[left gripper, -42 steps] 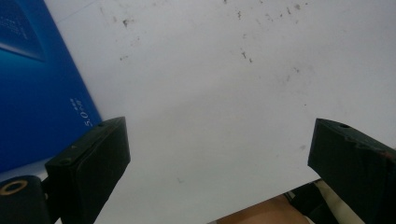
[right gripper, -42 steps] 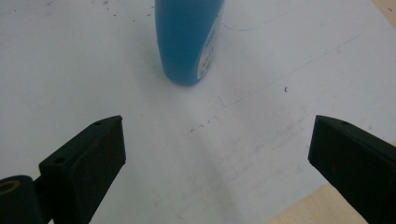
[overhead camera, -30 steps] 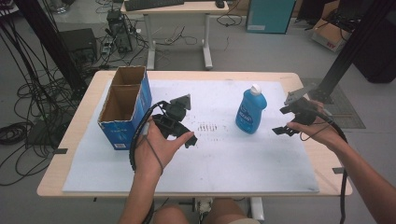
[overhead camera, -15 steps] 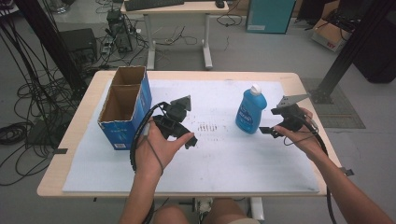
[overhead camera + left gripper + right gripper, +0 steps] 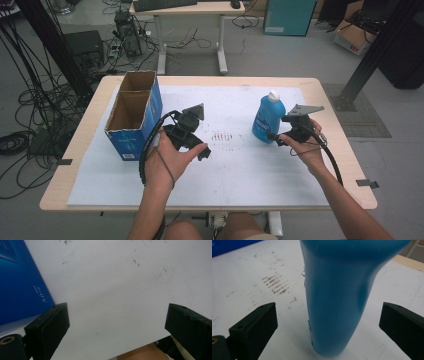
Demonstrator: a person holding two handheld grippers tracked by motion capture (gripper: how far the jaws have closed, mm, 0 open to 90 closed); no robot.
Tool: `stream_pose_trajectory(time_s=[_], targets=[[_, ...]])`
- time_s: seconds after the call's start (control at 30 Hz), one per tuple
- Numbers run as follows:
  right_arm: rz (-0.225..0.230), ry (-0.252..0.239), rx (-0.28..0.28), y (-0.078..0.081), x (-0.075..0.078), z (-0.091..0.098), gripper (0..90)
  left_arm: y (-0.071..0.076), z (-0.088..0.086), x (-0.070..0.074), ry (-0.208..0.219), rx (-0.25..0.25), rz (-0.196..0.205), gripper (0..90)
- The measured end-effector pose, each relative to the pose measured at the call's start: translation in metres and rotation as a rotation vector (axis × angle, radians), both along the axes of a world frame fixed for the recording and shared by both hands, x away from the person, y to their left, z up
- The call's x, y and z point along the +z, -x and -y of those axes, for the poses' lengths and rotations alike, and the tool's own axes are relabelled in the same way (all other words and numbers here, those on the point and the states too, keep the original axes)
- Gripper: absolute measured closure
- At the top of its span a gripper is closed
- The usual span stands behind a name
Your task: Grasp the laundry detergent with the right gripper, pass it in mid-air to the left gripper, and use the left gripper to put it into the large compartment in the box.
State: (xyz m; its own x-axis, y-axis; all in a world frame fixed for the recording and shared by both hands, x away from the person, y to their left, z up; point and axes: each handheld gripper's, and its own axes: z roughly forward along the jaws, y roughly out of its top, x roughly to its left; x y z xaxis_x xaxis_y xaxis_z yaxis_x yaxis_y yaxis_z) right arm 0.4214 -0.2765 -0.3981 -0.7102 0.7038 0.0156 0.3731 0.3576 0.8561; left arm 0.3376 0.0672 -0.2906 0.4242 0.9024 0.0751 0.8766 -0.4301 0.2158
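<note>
Beside the blue bottle [image 5: 267,120], the right gripper [image 5: 281,136] has moved closer, jaws spread around it.

Both claws, left [image 5: 192,137] and right [image 5: 280,137], gape wide.

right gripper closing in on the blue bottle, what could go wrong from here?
1. The blue bottle stands upright and tall between the open jaws of the right gripper; a one-sided touch could tip it before the grip closes.
2. Its body is curved and waisted, so a grip there may slip.
3. The left gripper hangs open beside the cardboard box; it may obstruct a later move towards the box.
</note>
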Motion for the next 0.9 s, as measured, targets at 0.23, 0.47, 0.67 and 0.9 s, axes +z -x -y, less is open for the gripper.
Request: stream_pose_trajectory(time_s=[0.23, 0.47, 0.67, 0.9], targets=[[0.022, -0.037, -0.035, -0.001, -0.005, -0.006, 1.4, 0.000, 0.001, -0.001, -0.005, -0.003, 0.000, 6.0], [0.032, -0.072, -0.058, -0.002, -0.007, -0.008, 1.2, 0.000, 0.004, -0.001, -0.002, -0.005, -0.003, 6.0], [0.045, -0.078, -0.061, -0.003, -0.009, -0.012, 1.2, -0.001, 0.005, -0.001, -0.007, -0.008, -0.004, 5.9], [0.049, -0.086, -0.067, -0.003, -0.011, -0.014, 1.1, -0.001, 0.004, -0.001, -0.009, -0.013, -0.005, 6.0]])
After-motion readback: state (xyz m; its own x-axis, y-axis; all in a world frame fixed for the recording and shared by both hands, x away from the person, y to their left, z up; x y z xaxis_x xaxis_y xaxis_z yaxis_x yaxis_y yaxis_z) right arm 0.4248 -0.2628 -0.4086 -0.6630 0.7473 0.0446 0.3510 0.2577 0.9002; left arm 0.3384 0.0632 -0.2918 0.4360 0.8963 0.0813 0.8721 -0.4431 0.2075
